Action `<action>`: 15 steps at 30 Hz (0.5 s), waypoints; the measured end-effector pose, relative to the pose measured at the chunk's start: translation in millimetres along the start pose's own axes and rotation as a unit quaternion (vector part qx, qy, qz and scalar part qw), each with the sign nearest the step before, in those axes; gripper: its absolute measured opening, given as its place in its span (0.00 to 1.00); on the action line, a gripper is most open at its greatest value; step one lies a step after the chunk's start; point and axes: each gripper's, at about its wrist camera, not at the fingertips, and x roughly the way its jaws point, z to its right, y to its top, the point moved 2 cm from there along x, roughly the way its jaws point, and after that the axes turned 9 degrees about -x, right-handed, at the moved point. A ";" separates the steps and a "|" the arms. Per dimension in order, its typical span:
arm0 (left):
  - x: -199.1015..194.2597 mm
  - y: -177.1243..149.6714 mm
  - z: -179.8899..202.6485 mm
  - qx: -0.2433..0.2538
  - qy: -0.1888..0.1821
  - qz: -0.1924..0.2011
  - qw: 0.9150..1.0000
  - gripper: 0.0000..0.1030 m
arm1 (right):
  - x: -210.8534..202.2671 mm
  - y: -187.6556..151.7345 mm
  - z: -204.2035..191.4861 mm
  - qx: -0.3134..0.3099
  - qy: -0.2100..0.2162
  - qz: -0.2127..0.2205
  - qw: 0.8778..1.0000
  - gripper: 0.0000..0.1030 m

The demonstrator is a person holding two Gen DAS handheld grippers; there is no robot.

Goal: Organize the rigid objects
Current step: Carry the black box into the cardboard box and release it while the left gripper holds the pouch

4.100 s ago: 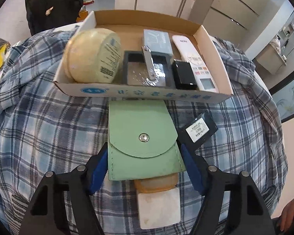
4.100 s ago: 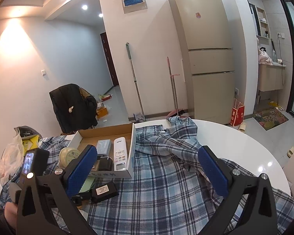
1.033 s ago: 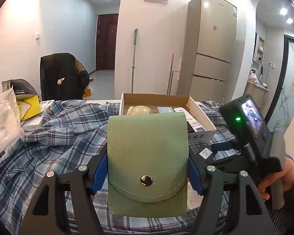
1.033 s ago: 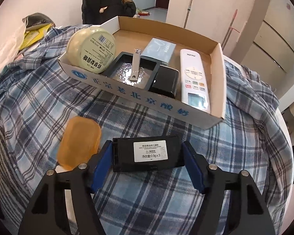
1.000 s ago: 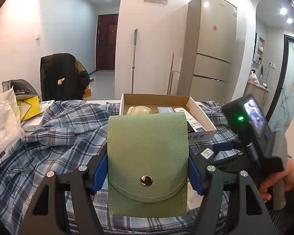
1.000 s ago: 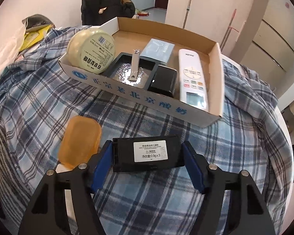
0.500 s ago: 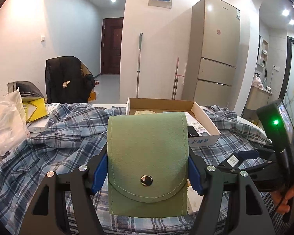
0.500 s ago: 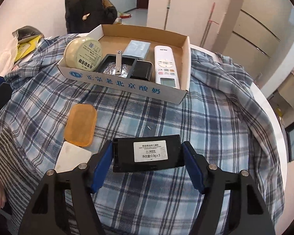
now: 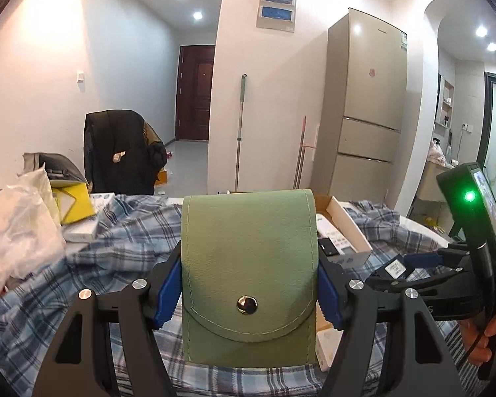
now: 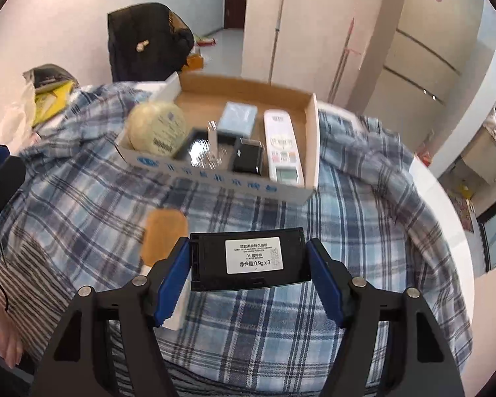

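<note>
A: What do the claws hold?
B: Left gripper [image 9: 249, 284] clamps one green snap pouch [image 9: 248, 261]; right gripper [image 10: 248, 266] clamps one black eyebrow-powder case [image 10: 248, 258], both lifted.
A: And the cardboard box [image 10: 309, 139]?
B: Five items inside, one white remote [image 10: 282, 147] along its right wall.

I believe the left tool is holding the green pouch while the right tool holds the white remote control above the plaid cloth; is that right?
Not quite. The right tool holds the black labelled case, not the white remote control, which lies in the cardboard box, as the right wrist view shows. The left tool does hold the green pouch.
</note>
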 end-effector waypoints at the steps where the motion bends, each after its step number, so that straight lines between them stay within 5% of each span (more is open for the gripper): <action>1: -2.3 5.7 -0.7 -0.002 0.001 -0.002 1.000 0.69 | -5.5 3.1 -0.2 -0.004 -0.003 0.009 1.000 0.67; 15: -11.9 80.7 30.6 0.029 0.004 0.050 0.998 0.69 | -44.0 56.2 13.1 -0.003 -0.014 0.105 0.994 0.67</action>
